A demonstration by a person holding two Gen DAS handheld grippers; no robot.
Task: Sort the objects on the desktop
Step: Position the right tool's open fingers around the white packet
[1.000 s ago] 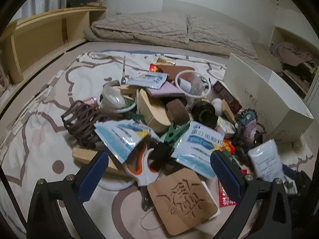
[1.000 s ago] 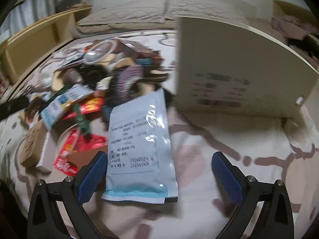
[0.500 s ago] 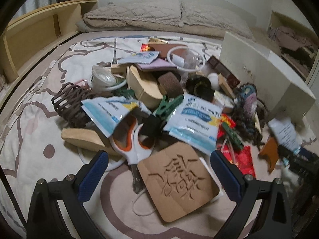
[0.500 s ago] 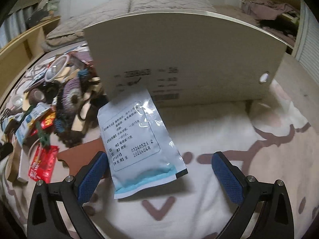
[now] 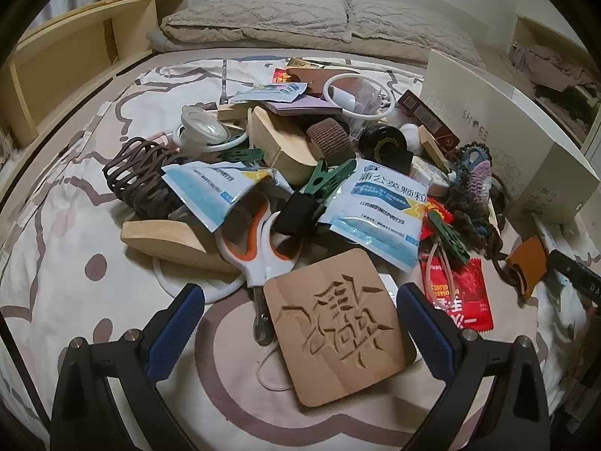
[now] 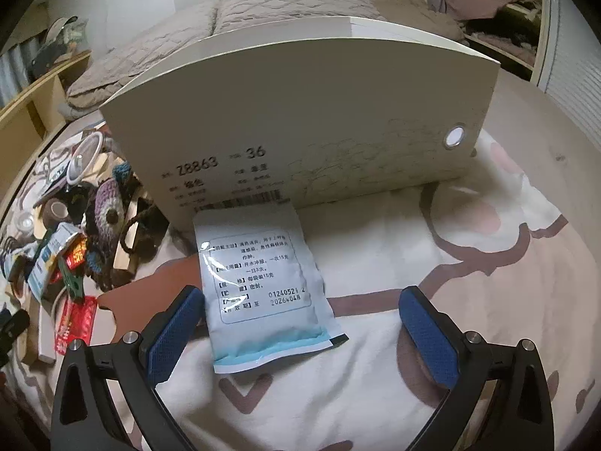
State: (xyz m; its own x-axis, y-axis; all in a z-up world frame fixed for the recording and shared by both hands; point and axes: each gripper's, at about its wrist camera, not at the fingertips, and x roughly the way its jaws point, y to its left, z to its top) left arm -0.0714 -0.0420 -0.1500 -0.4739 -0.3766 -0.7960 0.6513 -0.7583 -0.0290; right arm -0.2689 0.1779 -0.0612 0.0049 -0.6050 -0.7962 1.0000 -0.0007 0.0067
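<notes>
From the left wrist, the left tool [image 5: 300,323] stands spread wide and empty over a square wooden coaster with a carved character [image 5: 340,342], which lies on the patterned bed sheet [image 5: 56,244] at the near edge of a heap holding white-and-orange scissors [image 5: 257,240] and a blue-and-white medicine sachet [image 5: 379,206]. From the right wrist, the right tool [image 6: 300,327] is likewise released; a pale printed sachet [image 6: 263,282] lies between its fingers, apparently touching the white cardboard shoe box [image 6: 319,112].
</notes>
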